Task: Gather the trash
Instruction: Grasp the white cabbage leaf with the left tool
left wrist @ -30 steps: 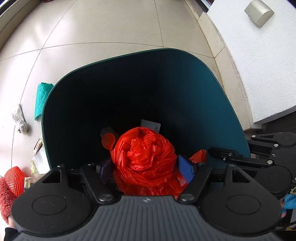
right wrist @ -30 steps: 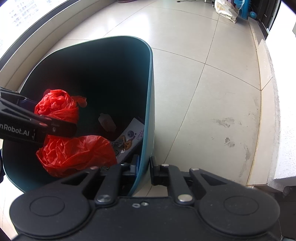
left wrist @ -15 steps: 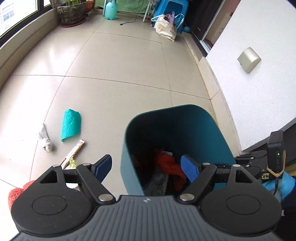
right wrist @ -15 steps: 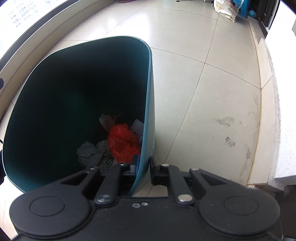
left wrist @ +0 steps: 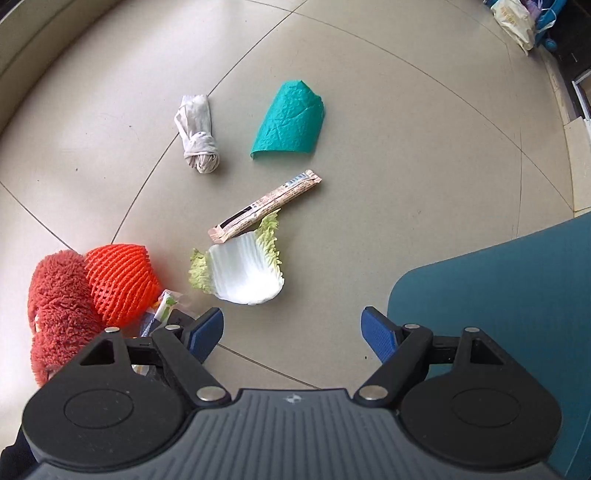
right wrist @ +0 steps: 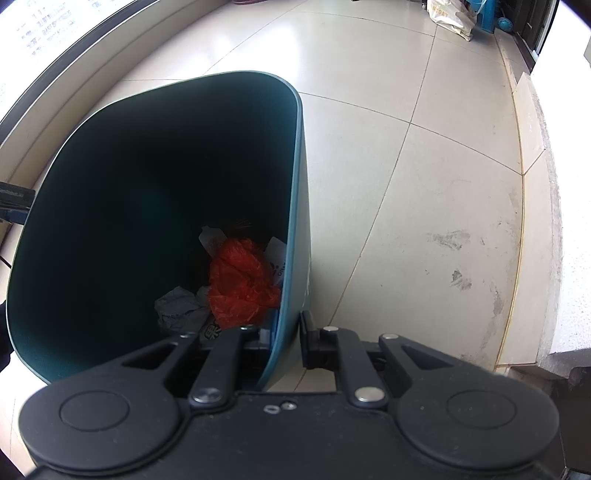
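Observation:
My left gripper hangs open over the tiled floor with nothing between its blue pads. Just ahead of it lies a cabbage leaf, then a snack wrapper, a teal crumpled sheet and a knotted white rag. An orange foam net sits at the left. My right gripper is shut on the rim of the teal bin, one finger inside and one outside. A red plastic bag rests at the bin's bottom among paper scraps.
A red fluffy slipper lies beside the foam net, with small packets next to it. The bin's side fills the lower right of the left wrist view. Bags and a blue stool stand far off by the wall.
The red bag has dropped from my left gripper into the bin. The left gripper then swung away from the bin to above the litter on the floor. The right gripper stayed put.

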`<action>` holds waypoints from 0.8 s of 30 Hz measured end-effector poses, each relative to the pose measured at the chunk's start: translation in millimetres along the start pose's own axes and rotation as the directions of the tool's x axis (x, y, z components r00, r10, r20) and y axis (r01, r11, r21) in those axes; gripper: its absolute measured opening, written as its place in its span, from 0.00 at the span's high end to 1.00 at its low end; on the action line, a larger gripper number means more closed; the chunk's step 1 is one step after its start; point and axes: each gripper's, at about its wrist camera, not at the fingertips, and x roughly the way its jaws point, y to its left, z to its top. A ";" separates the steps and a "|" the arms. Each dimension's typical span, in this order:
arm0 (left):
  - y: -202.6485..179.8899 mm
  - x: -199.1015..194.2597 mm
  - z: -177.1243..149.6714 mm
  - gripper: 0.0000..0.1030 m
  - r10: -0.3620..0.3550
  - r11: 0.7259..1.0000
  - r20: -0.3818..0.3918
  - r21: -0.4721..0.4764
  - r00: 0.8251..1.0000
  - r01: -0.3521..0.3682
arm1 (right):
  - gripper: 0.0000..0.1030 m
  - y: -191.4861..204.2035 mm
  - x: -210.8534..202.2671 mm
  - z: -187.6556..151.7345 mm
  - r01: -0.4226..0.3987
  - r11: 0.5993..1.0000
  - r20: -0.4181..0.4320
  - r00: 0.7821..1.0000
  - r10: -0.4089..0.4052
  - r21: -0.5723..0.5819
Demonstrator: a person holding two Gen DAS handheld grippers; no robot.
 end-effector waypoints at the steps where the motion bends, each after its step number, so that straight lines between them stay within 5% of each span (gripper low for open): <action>1: 0.9 9.0 0.7 0.21 0.003 1.000 -0.009 0.001 1.000 -0.003 | 0.89 -0.1 -0.6 0.1 -0.002 1.000 0.000 1.000 0.002 -0.001; 8: 22.1 86.2 7.7 0.21 0.043 0.993 -0.119 -0.104 0.992 -0.055 | 0.89 0.0 -4.2 0.3 -0.009 1.000 -0.001 1.000 0.009 -0.018; 14: 26.8 131.9 24.3 0.21 0.110 0.986 -0.156 -0.105 0.982 -0.128 | 0.88 0.5 -5.3 1.2 -0.016 0.999 -0.004 1.000 0.016 -0.038; 24: 32.8 171.4 41.5 0.19 0.132 0.974 -0.180 -0.161 0.975 -0.162 | 0.86 -2.0 -4.7 4.4 -0.038 0.998 -0.019 0.999 0.038 -0.044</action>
